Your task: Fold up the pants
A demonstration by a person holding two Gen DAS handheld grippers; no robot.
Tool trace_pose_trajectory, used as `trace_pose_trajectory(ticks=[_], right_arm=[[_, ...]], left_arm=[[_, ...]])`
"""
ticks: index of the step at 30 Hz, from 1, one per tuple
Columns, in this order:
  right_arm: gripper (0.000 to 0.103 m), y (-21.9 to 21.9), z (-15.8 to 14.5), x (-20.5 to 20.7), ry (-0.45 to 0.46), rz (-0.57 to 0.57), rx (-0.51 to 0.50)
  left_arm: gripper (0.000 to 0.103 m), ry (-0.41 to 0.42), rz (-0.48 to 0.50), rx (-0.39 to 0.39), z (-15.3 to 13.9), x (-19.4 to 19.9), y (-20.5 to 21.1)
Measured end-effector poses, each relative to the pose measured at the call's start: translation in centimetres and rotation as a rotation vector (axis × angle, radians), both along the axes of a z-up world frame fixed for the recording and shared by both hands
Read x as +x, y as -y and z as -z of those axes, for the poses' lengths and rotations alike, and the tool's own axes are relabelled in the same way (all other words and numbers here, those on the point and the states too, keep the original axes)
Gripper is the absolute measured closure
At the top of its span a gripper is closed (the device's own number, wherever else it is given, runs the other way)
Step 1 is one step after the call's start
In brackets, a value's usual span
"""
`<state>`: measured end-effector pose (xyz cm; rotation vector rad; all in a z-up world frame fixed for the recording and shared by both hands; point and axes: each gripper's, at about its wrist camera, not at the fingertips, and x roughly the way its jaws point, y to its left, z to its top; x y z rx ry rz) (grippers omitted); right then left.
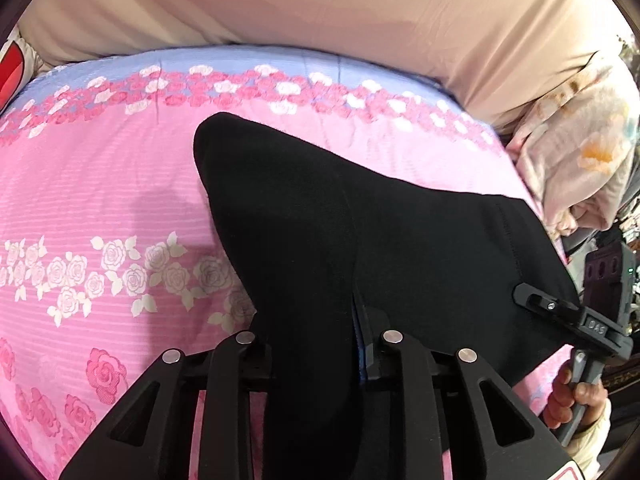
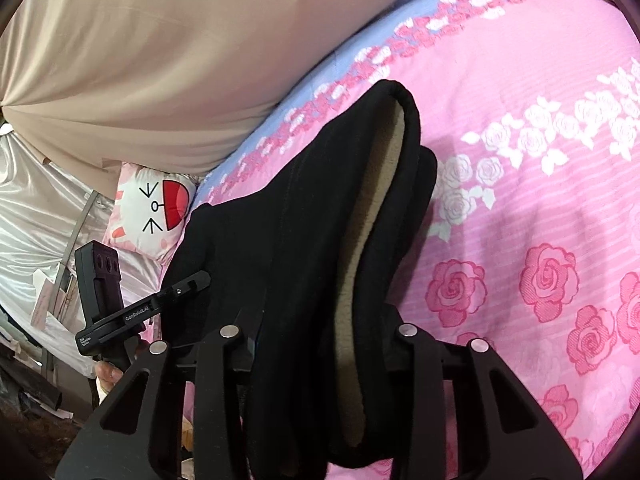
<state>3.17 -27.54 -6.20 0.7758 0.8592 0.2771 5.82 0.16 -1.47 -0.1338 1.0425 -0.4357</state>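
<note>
Both grippers, left gripper point(image 1: 320, 356) and right gripper point(image 2: 320, 344), clamp the black pants point(image 1: 360, 220); we carry the fold; next, lower onto the bedspread point(image 1: 100, 200).

The pants point(image 2: 304, 248) are matt black cloth with a fuzzy beige fleece lining showing between the right gripper's point(image 2: 320, 364) fingers. Both grippers, the left gripper point(image 1: 316, 364) too, look matt black plastic with shiny metal pins. Beyond the fingers, the bed cover point(image 1: 100, 200) is ribbed pink woven cloth.
</note>
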Motion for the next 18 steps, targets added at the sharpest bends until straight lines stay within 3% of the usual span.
trace_pose_trajectory(ticks=[9,18], right_arm=[[0.069,-0.9,-3.0,-2.8,0.04,-0.012,0.0],[0.069,-3.4,-3.8,-6.9,0.029,-0.035,-0.012]], left_arm=[[0.081,0.009,0.02,-0.045,-3.1,-3.4,-0.7],[0.081,0.0,0.043,-0.031,-3.9,-8.4,-1.9]])
